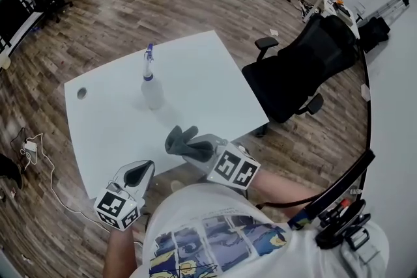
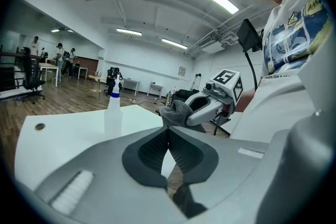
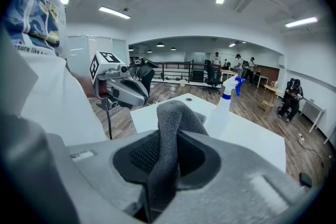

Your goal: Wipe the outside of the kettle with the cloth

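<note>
On the white square table [image 1: 195,68] only a clear plastic spray bottle [image 1: 151,86] stands (no kettle in any view), so the right gripper [image 1: 193,148] holds the soft grey cloth [image 1: 178,139] clamped ready, with the left gripper [image 1: 141,172] closed on nothing.

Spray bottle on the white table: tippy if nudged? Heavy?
Probably tippy: the spray bottle stands tall and narrow, so a push near its top could topple it. Likely light: the clear body looks plastic, though its fill level is unreadable. Low pushes may just slide it on the smooth table.
</note>
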Action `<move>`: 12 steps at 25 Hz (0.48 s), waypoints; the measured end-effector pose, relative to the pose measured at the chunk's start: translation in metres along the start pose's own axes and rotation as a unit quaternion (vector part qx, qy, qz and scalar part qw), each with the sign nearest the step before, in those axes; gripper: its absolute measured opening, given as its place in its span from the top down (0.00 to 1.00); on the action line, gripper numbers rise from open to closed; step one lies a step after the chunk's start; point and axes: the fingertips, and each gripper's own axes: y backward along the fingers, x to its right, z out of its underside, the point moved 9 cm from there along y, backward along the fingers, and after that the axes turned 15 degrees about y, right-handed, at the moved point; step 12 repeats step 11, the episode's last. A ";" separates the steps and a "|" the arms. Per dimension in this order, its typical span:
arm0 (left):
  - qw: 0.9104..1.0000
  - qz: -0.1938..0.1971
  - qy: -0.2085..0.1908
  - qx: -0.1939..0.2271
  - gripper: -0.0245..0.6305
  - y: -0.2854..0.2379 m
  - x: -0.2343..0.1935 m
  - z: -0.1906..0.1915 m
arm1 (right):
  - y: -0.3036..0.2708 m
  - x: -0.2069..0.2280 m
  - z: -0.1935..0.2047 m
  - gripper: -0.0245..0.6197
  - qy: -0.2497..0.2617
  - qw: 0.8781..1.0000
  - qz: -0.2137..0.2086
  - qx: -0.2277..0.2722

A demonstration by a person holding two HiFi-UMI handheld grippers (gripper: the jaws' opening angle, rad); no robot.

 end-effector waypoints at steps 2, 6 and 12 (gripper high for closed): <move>1.000 0.000 0.000 0.002 0.96 -0.001 0.002 0.000 | 0.001 -0.001 0.002 0.85 0.001 1.000 0.000 -0.001; 1.000 0.003 -0.003 0.001 0.96 -0.004 0.006 0.003 | 0.002 -0.002 0.006 0.85 -0.003 1.000 0.003 -0.002; 1.000 0.001 -0.002 -0.008 0.96 0.003 0.008 0.009 | 0.000 -0.010 0.002 0.85 -0.003 1.000 -0.002 0.001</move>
